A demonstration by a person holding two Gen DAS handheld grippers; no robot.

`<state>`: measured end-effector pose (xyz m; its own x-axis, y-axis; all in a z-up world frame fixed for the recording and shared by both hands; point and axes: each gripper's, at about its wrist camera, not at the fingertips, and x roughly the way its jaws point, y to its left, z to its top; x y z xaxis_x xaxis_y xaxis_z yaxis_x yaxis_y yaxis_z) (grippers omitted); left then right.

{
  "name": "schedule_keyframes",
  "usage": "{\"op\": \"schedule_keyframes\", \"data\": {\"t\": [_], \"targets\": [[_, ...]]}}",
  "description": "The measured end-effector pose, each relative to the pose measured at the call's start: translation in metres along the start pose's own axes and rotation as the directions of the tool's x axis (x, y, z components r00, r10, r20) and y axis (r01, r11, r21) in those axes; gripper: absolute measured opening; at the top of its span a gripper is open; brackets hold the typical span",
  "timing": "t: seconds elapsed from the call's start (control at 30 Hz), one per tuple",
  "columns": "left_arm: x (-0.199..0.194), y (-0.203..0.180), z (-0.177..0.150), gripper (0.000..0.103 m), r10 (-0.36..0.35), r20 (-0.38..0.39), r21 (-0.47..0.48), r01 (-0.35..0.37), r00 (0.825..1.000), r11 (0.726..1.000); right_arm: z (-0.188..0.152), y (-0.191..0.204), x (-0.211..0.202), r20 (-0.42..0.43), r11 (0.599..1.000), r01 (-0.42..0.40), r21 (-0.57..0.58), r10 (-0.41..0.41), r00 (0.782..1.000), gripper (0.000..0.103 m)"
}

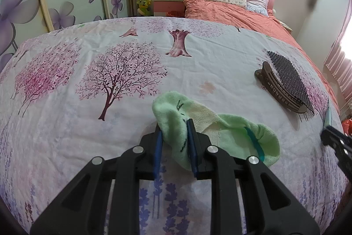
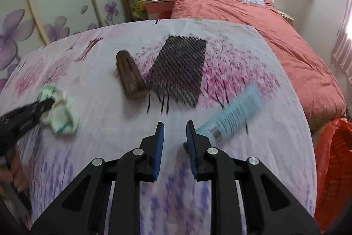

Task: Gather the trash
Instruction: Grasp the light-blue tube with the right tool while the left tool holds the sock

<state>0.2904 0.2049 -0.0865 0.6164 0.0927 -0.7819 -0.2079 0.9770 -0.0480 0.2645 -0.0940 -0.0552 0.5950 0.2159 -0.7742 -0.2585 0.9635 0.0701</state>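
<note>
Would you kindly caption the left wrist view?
Left hand-held gripper clamps a green sock on the floral bedsheet.

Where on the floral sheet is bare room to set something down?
The widest bare patch is left of the green sock held in the left tongs, across the tree prints. It is crowded on the right: brown hair clip, black mesh and blue tube lie close together ahead of the open right tongs.
</note>
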Motion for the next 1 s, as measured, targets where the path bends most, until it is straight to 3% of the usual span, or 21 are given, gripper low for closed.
{"op": "schedule_keyframes", "data": {"t": [0.1,0.2,0.33,0.43,0.77,0.93,1.0], "targets": [[0.0,0.0,0.0,0.023,0.001,0.0,0.0,-0.001,1.0,1.0,-0.009,-0.008,-0.016,0.043,0.999,-0.023,0.036,0.022,0.999,0.022],[0.0,0.0,0.0,0.023,0.001,0.0,0.0,-0.001,1.0,1.0,-0.014,-0.017,-0.028,0.097,0.996,-0.028,0.083,0.02,0.995,0.028],[0.0,0.0,0.0,0.023,0.0,0.0,0.0,0.0,1.0,1.0,-0.015,-0.032,-0.034,0.151,0.99,0.012,0.143,-0.034,0.988,0.039],[0.0,0.0,0.0,0.023,0.001,0.0,0.001,-0.001,1.0,1.0,-0.017,-0.045,-0.025,0.115,0.978,0.055,0.201,-0.08,0.99,0.039],[0.0,-0.001,0.0,0.023,0.002,0.0,0.001,-0.002,1.0,1.0,0.001,-0.033,0.006,0.085,0.95,0.025,0.312,-0.055,0.995,0.039],[0.0,-0.001,0.0,0.023,0.003,0.0,0.001,-0.003,1.0,1.0,0.004,-0.019,0.017,0.066,0.954,0.108,0.279,-0.132,0.989,0.04],[0.0,-0.001,0.0,0.023,0.003,0.0,0.001,-0.003,1.0,1.0,0.004,-0.022,0.021,0.041,0.955,0.109,0.277,-0.125,0.991,0.039]]}}
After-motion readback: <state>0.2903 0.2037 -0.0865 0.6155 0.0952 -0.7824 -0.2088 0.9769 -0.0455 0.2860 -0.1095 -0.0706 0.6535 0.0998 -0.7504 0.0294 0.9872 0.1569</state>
